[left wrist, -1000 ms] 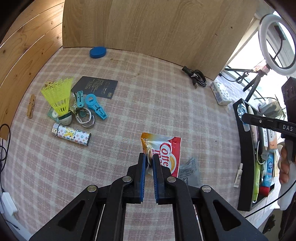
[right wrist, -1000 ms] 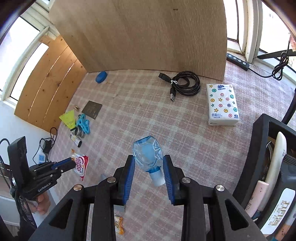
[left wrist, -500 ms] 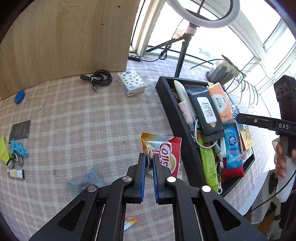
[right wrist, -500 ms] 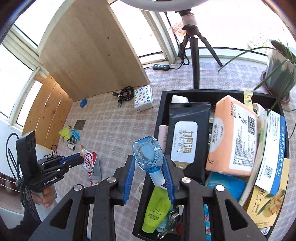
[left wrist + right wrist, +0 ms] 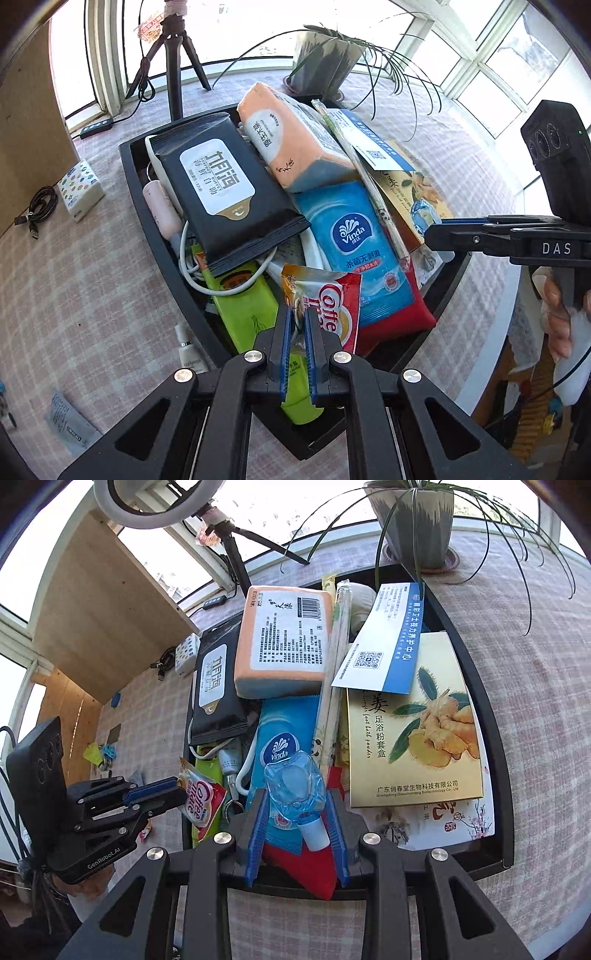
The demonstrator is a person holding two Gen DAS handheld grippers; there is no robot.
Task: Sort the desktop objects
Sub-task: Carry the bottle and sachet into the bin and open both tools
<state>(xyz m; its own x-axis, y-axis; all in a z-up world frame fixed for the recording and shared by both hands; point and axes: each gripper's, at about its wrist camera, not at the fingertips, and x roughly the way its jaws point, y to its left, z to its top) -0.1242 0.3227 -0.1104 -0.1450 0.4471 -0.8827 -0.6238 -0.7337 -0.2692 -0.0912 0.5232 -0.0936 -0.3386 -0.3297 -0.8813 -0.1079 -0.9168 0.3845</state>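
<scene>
My left gripper [image 5: 299, 314] is shut on a red and white Coffee-mate sachet [image 5: 332, 306] and holds it over the near corner of the black tray [image 5: 147, 206]. My right gripper [image 5: 297, 808] is shut on a small clear blue bottle [image 5: 295, 786] with a white cap, held above the tray's near edge [image 5: 476, 709]. The tray is packed with a black wipes pack [image 5: 221, 188], an orange tissue pack [image 5: 295, 144], a blue Vinda pack [image 5: 358, 243] and a ginger box [image 5: 413, 731]. The left gripper with the sachet [image 5: 199, 797] also shows in the right wrist view.
On the checked cloth left of the tray lie a small tissue pack [image 5: 79, 190], a black cable [image 5: 38, 206], a white tube [image 5: 190, 354] and a grey sachet [image 5: 68, 421]. A tripod [image 5: 173, 55] and a potted plant [image 5: 328, 55] stand behind the tray.
Both grippers have swung right from the open cloth to above the tray, each still holding its object. The tray now fills both views.
</scene>
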